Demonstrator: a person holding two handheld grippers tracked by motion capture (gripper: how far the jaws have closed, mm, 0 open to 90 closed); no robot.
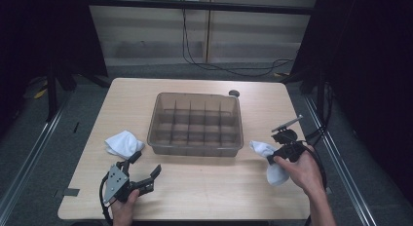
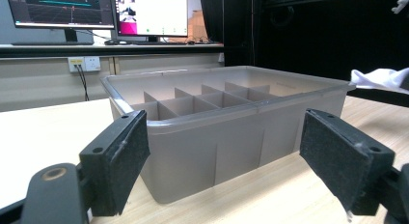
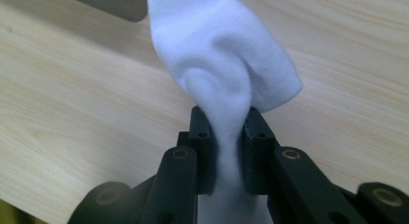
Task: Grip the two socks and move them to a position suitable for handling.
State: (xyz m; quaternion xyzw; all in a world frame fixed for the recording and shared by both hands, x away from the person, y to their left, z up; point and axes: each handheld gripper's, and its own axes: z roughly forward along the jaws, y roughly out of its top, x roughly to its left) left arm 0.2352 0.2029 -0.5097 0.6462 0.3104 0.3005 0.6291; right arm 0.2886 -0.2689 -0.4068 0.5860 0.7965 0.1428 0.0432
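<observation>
Sock (image 3: pixel 226 64), white and soft, is pinched between the jaws of the right gripper (image 3: pixel 226 151); in the right gripper view the cloth bunches into a narrow waist where the two black pads squeeze it and fans out beyond them over the pale wooden worktop (image 3: pixel 72 113). From above, the right gripper (image 1: pixel 272 155) sits just off the near right corner of the divided bin (image 1: pixel 197 138), with the sock (image 1: pixel 265 153) draped through it, one end toward the bin and the other hanging back beside the right hand (image 1: pixel 302 170). It seems lifted a little clear of the worktop (image 1: pixel 204 182), though the angle makes that hard to judge. The left gripper (image 1: pixel 146 170) rests near the front left, jaws spread wide with nothing between them, facing the bin's (image 2: pixel 202 151) near wall. A second white sock (image 1: pixel 124 143) lies crumpled just left of the bin, close ahead of the left gripper.
</observation>
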